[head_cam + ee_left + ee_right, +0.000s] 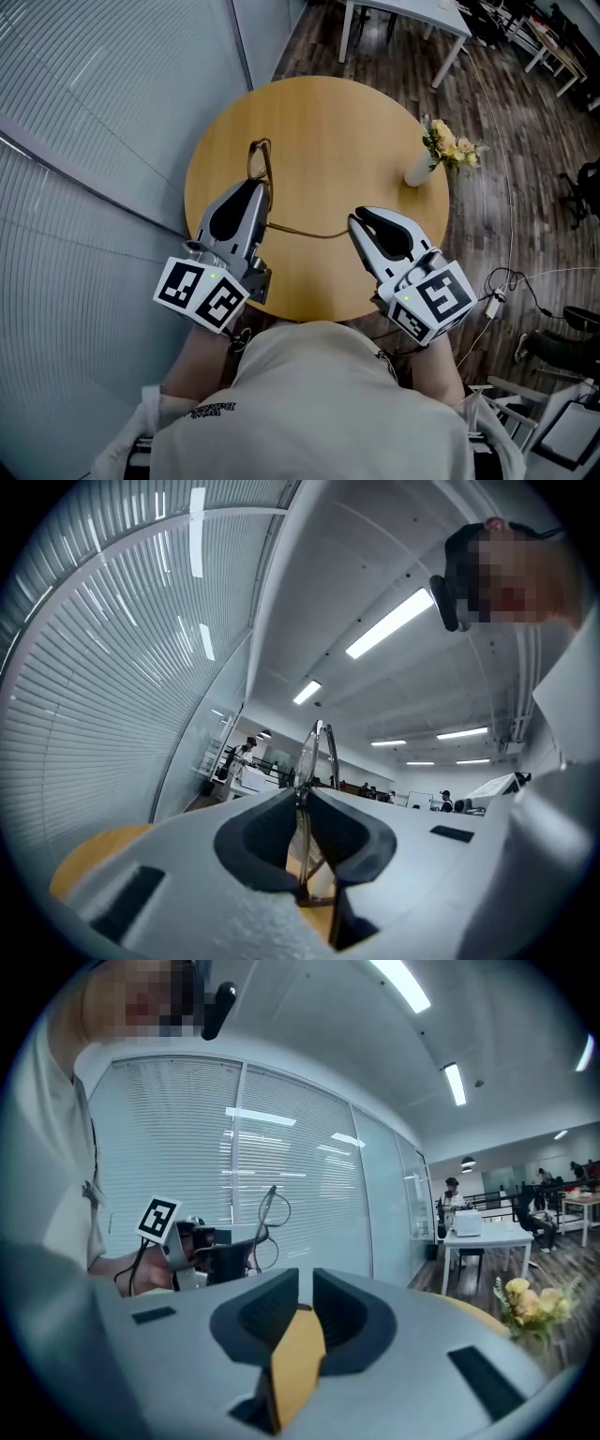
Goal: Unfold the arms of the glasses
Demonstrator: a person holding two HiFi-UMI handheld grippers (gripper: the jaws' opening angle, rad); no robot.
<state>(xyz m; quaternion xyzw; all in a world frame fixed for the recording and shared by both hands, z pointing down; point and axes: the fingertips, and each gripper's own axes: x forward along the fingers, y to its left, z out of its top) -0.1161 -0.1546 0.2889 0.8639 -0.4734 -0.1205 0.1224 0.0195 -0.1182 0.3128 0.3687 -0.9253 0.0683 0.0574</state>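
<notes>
**Glasses held over the round table, one arm folded out**

Round wooden table [337, 131] fills the middle of the head view, with a wall of window blinds [94, 122] at the left of the frame and a dark plank floor [497, 112] at the right. Near the right edge of the table stands a small white vase [417, 171] with yellow flowers [448, 145].

At the lower left of that view, the left gripper [257, 187] is clenched on the glasses [260, 161]. Its own view shows the two dark pads pressed on the thin frame [302, 855], and one lens rim rises above the jaw tips [319, 747]. The glasses are above the left part of the table, and their front runs away from the person.

One temple arm [309, 232] is folded out. It runs across the frame to the right, from the left gripper as far as the tips of the right gripper [356, 221]. In the right gripper view the jaws [305, 1283] are almost together, with only a narrow slit in which the yellow table top shows. A small dark piece sits between the very tips, so this claw seems to pinch the end of that arm. The same view shows the left gripper [220, 1255] and the glasses [272, 1206] at the middle left.
</notes>
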